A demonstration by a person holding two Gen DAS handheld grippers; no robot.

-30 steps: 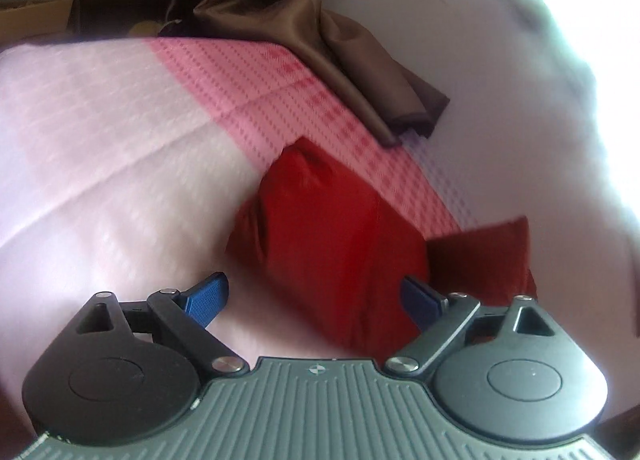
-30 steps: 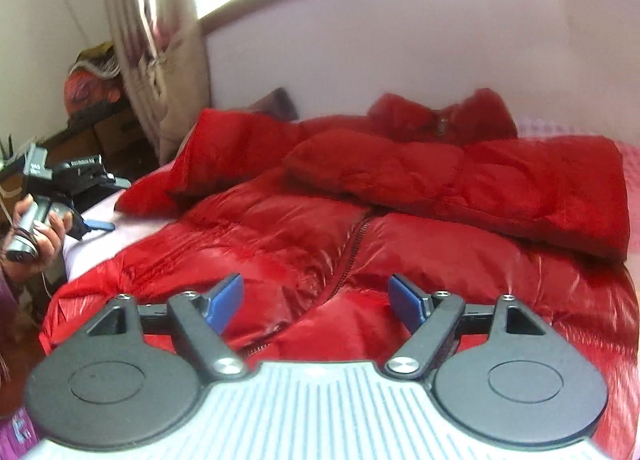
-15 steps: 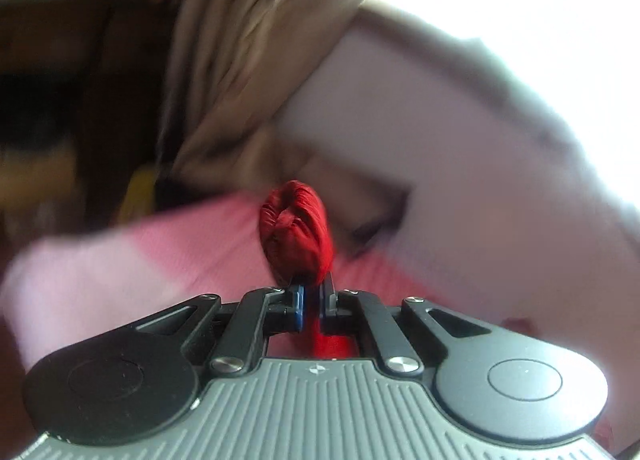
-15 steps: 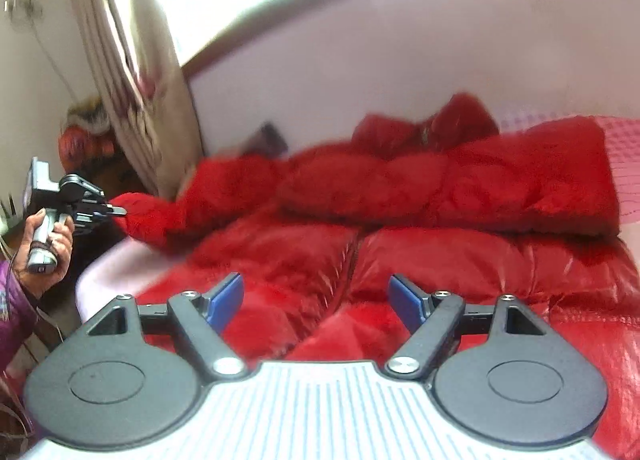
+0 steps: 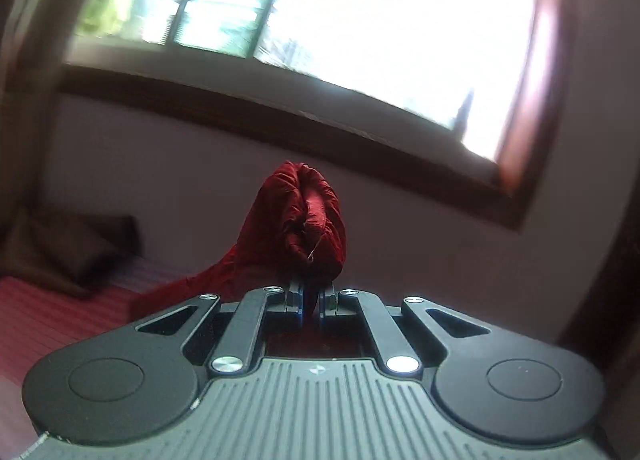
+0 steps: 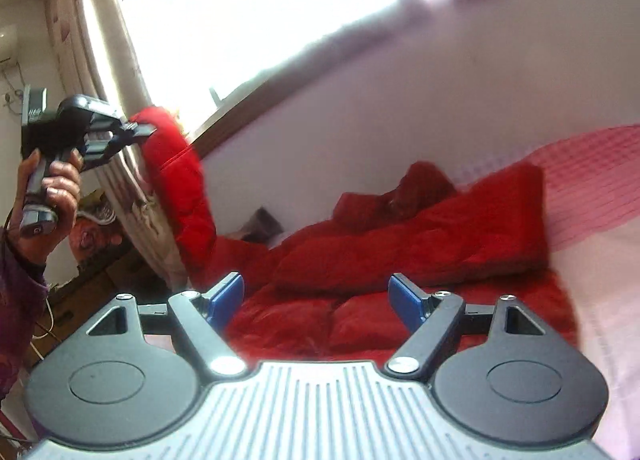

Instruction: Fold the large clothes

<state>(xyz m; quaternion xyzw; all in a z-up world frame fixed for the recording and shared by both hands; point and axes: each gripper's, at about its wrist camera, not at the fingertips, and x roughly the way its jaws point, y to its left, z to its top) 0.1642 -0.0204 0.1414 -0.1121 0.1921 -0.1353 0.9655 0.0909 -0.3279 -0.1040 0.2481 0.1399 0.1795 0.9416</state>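
Note:
A red puffer jacket (image 6: 400,260) lies on the pink bed (image 6: 600,220). My left gripper (image 5: 311,302) is shut on the cuff of the jacket's sleeve (image 5: 308,220) and holds it high in the air, facing the window. In the right wrist view the left gripper (image 6: 140,128) shows at the upper left with the lifted sleeve (image 6: 180,188) hanging down from it. My right gripper (image 6: 316,298) is open and empty, low over the jacket's lower front.
A window (image 5: 320,20) and wall rise behind the bed. A curtain (image 6: 104,100) hangs at the left, with cluttered boxes (image 6: 92,260) beneath it. A brown pillow (image 5: 68,248) lies at the bed's far left.
My left gripper shut on the sleeve cuff and lifted it high off the bed. My right gripper tilted upward and stayed open over the jacket.

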